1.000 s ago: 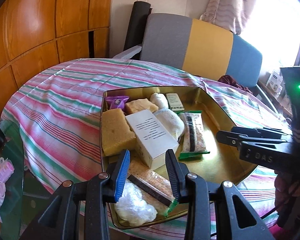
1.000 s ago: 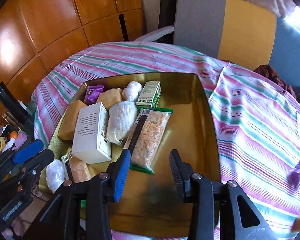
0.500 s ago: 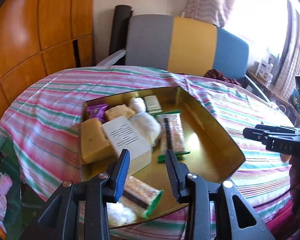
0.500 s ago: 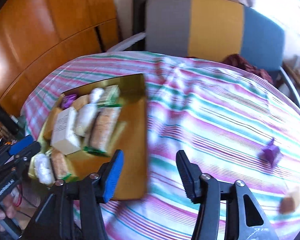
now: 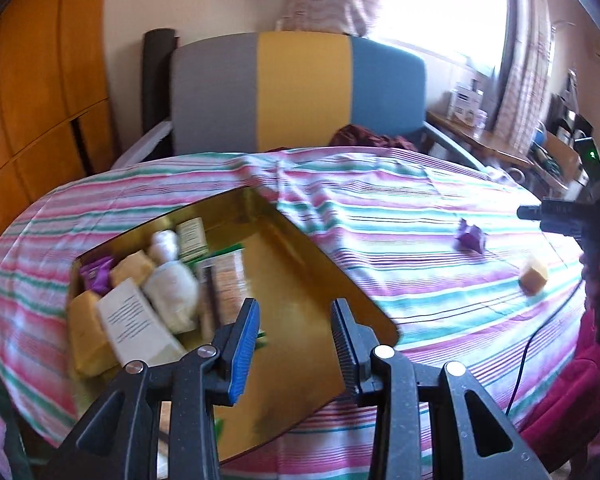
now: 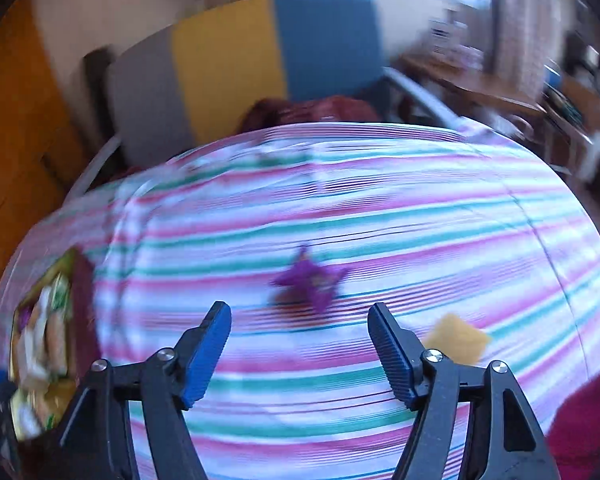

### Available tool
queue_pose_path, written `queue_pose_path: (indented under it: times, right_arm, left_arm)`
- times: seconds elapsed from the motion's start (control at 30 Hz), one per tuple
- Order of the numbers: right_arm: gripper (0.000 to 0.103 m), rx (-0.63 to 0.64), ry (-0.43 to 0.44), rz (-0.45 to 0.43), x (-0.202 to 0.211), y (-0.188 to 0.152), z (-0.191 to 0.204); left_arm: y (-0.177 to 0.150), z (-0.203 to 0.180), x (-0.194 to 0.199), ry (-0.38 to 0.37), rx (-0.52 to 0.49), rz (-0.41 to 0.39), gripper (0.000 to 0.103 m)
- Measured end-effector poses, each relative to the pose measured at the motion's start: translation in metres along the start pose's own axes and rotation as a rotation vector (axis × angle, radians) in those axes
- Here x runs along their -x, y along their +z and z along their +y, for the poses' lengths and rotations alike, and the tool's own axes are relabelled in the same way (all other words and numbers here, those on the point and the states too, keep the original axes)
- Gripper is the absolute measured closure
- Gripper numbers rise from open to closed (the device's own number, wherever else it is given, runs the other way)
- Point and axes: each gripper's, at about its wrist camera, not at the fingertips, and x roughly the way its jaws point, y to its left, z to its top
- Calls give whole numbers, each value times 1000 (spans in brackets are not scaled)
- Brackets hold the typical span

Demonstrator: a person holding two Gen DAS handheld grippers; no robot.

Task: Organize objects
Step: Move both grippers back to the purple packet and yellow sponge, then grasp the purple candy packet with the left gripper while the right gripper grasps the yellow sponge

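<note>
A gold tray [image 5: 300, 280] on the striped tablecloth holds a white box [image 5: 134, 322], yellow sponges, white pouches, cracker packs and a purple packet. My left gripper [image 5: 294, 338] is open and empty above the tray's near right part. A purple packet [image 5: 470, 236] and a yellow block [image 5: 534, 276] lie loose on the cloth at the right. In the blurred right wrist view my right gripper [image 6: 300, 342] is open and empty, just short of the purple packet [image 6: 310, 280]; the yellow block [image 6: 458, 340] lies to its right. The tray [image 6: 74, 264] sits at the far left.
A grey, yellow and blue chair [image 5: 300, 88] stands behind the round table. Wooden panels [image 5: 40, 100] line the left wall. A cluttered side table [image 5: 476, 136] and bright window are at the right. A dark red cloth [image 5: 370, 138] lies on the chair seat.
Both grippers have swung right. The right gripper has left the tray and now faces the loose purple packet and yellow block, with its jaws wider. The left gripper's view now takes in the right cloth.
</note>
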Motion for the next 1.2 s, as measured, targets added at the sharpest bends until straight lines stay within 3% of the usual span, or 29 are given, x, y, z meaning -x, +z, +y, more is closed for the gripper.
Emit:
queue_pose_path:
  times: [0.17, 0.33, 0.47, 0.53, 0.73, 1.0, 1.03, 1.07, 1.1, 1.2]
  right_arm:
    - [29, -219, -115, -48, -8, 8, -74]
    - [29, -461, -140, -32, -16, -4, -131]
    - [24, -558, -185, -15, -18, -8, -147]
    - [23, -581, -157, 22, -24, -9, -151]
    - [16, -559, -156, 141, -46, -17, -141]
    - [12, -497, -165, 233, -64, -21, -131]
    - [22, -473, -149, 254, -68, -22, -127]
    - [45, -455, -113, 283, -73, -24, -123]
    - [45, -432, -115, 313, -78, -26, -119]
    - [47, -387, -139, 265, -70, -21, -112]
  left_arm:
    - [14, -32, -9, -49, -63, 7, 66]
    - [26, -70, -30, -115, -120, 46, 66]
    - [29, -99, -53, -175, -150, 108, 66]
    - [30, -111, -66, -222, -147, 154, 66]
    - [30, -137, -95, -332, -88, 278, 66]
    - [43, -162, -118, -403, -50, 341, 66]
    - [44, -166, -121, -419, -44, 350, 66]
    - [45, -170, -125, -432, -37, 358, 66]
    - [46, -173, -129, -436, -31, 363, 66]
    - [48, -182, -146, -461, 15, 402, 66]
